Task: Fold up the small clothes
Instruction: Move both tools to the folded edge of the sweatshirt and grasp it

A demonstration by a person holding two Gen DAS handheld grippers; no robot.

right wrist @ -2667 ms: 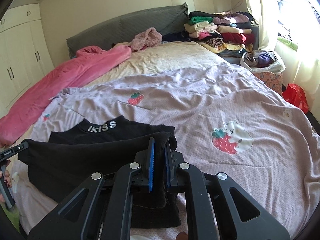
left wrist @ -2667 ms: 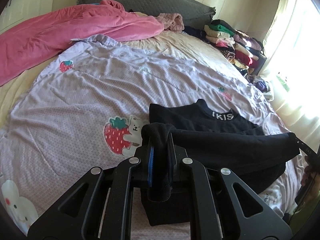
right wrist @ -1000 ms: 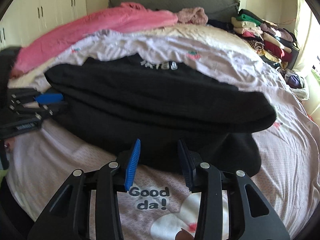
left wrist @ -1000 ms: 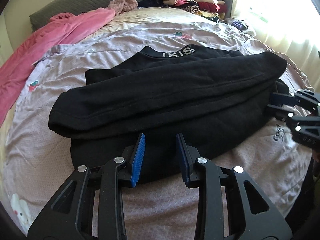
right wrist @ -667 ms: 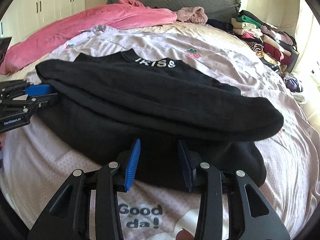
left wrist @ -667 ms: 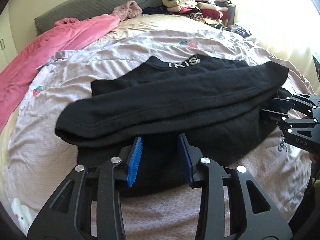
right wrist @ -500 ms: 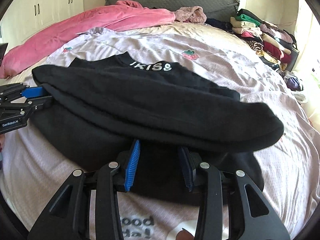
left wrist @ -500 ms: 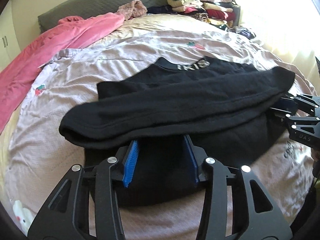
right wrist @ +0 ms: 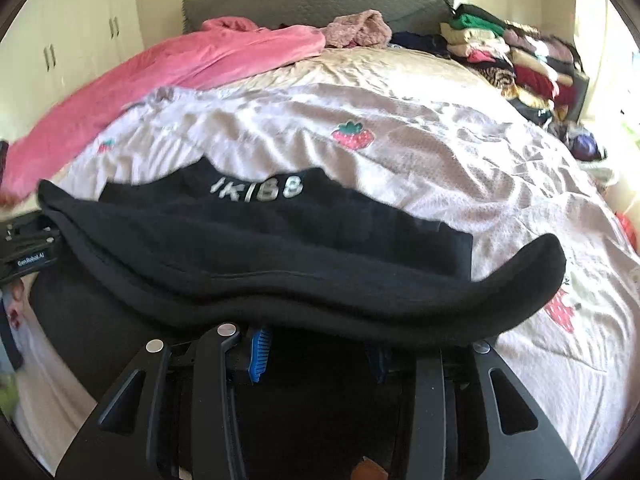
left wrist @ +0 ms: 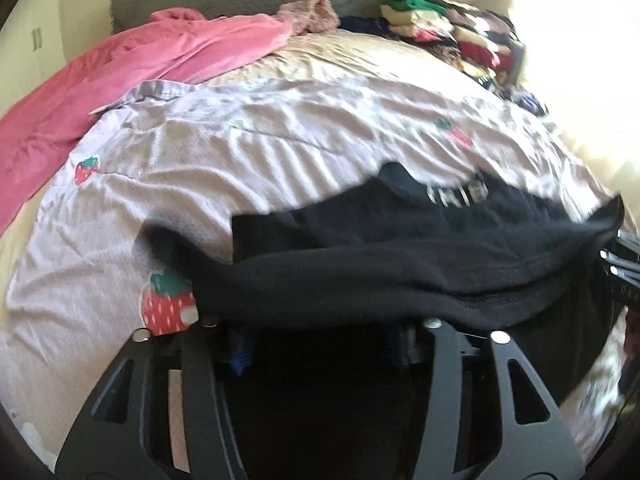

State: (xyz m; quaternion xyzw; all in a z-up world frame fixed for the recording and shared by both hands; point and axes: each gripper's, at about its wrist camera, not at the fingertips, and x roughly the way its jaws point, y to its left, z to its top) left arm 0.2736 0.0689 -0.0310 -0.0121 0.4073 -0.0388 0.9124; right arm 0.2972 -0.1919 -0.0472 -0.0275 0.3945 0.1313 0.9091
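Observation:
A black sweater with silver collar lettering lies on the lilac strawberry quilt. Its thick folded band runs across the near side and drapes over both grippers. My left gripper is pushed in under that band with its jaws opening. Its blue pads stand apart with dark cloth between them, not pinched. My right gripper sits under the band's other end, pads apart. Each view shows the other gripper at its edge: the right gripper, the left gripper.
A pink blanket lies along the far left of the bed, below a grey headboard. A stack of folded clothes stands at the far right. White wardrobe doors are on the left. Bright window light washes out the right side.
Both grippers have slid forward under the sweater's folded band, which now covers their fingertips and sits closer to the collar. The left jaws have spread wider.

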